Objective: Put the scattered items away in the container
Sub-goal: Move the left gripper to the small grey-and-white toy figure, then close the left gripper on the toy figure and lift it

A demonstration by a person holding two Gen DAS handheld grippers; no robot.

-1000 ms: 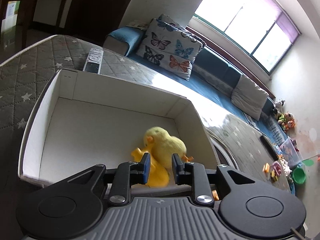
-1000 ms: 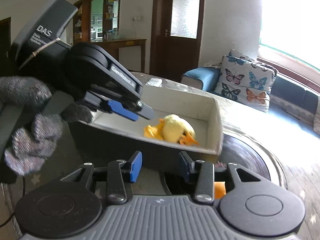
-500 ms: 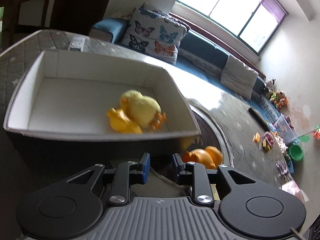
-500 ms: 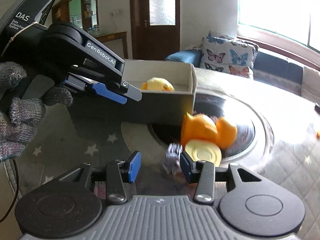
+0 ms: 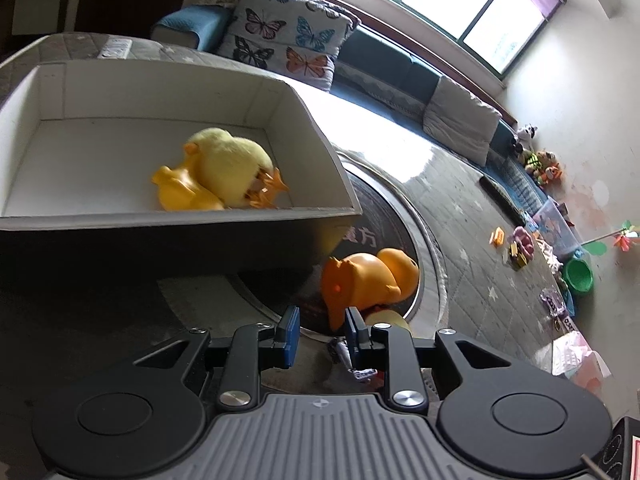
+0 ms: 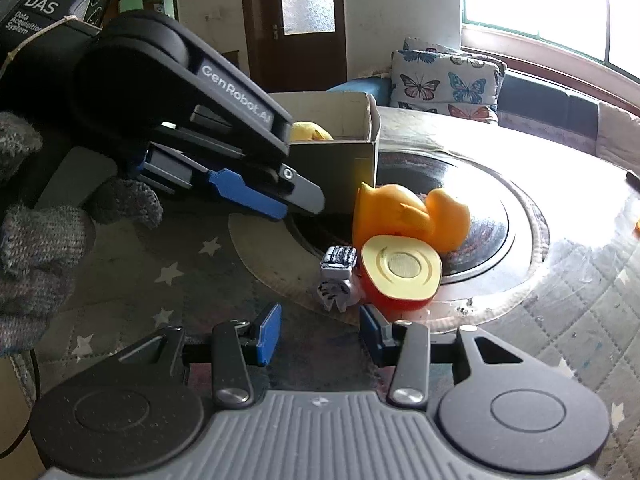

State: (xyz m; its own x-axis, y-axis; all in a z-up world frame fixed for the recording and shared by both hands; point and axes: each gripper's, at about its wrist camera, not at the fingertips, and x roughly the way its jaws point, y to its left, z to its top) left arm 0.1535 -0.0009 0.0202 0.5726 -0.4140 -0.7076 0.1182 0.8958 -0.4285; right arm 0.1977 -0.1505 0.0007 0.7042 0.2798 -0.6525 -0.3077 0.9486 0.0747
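Note:
A white cardboard box (image 5: 60, 222) holds a yellow plush duck (image 5: 228, 162) and a yellow rubber duck (image 5: 184, 192). On the table beside the box lies an orange rubber duck (image 5: 368, 276) (image 6: 404, 212), a red-and-cream half-fruit toy (image 6: 400, 272) and a small grey figure (image 6: 338, 274). My left gripper (image 5: 320, 330) is open and empty, just in front of the orange duck. My right gripper (image 6: 320, 328) is open and empty, just short of the grey figure. The left gripper also shows in the right wrist view (image 6: 276, 200).
The toys lie at the rim of a round dark inset (image 6: 500, 216) in the quilted star-print table cover (image 6: 168, 276). A sofa with a butterfly cushion (image 5: 288, 44) stands behind. A remote (image 5: 116, 46) lies beyond the box. Toys litter the floor (image 5: 536, 248).
Both grippers have drawn back from over the box and come down toward the orange duck, fruit toy and grey figure. The yellow ducks stay in the box.

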